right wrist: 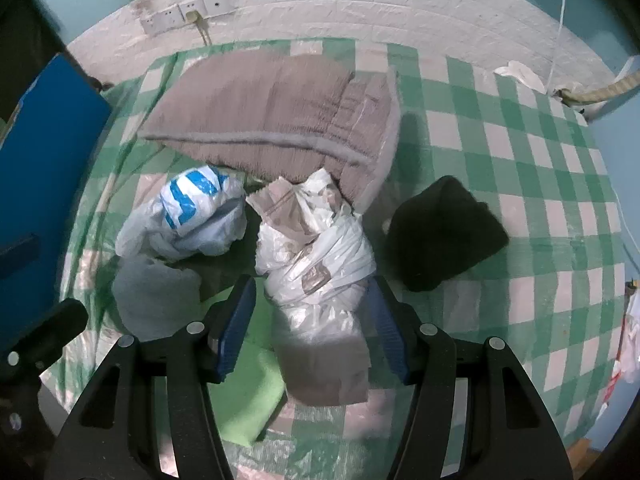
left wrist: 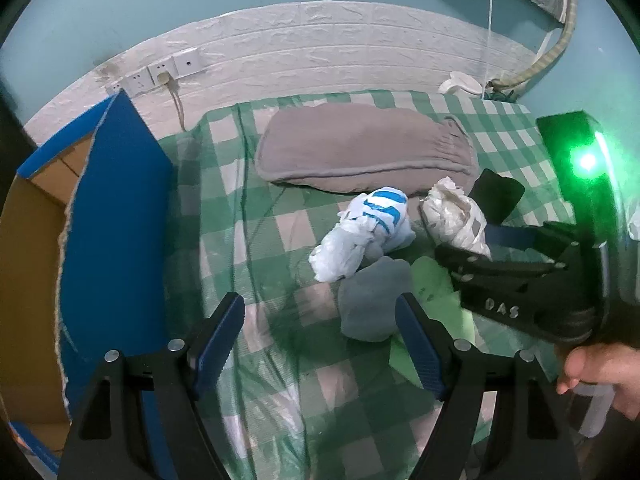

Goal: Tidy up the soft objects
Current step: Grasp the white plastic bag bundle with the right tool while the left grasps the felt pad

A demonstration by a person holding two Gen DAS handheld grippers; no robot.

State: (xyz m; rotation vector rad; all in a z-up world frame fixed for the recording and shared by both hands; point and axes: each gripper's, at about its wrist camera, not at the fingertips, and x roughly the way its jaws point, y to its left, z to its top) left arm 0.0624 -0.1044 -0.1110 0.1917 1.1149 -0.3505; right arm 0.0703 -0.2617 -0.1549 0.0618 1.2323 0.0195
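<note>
Left wrist view: a bed covered by a green-and-white checked sheet under clear plastic fills the scene, with a white embossed wall panel behind it and a blue-faced cardboard box standing open at the left edge. Largest of the soft things is a grey pillow, lying across the far part of the bed. Just in front of it sit two knotted plastic bags: a white bag with blue stripes and, just beside it to the right, a plain white bag. A folded black cloth lies right of the white bag, a rolled grey cloth lies in front of the striped bag, and a light green cloth lies flat, touching the grey one. The left tool hangs over the sheet with its jaws apart and nothing between them; the grey cloth lies just beyond its right finger. Right wrist view: the right tool points steeply down with its jaws apart on either side of the white bag; whether the pads press on it cannot be told. A bare hand holds that tool's grip.
</note>
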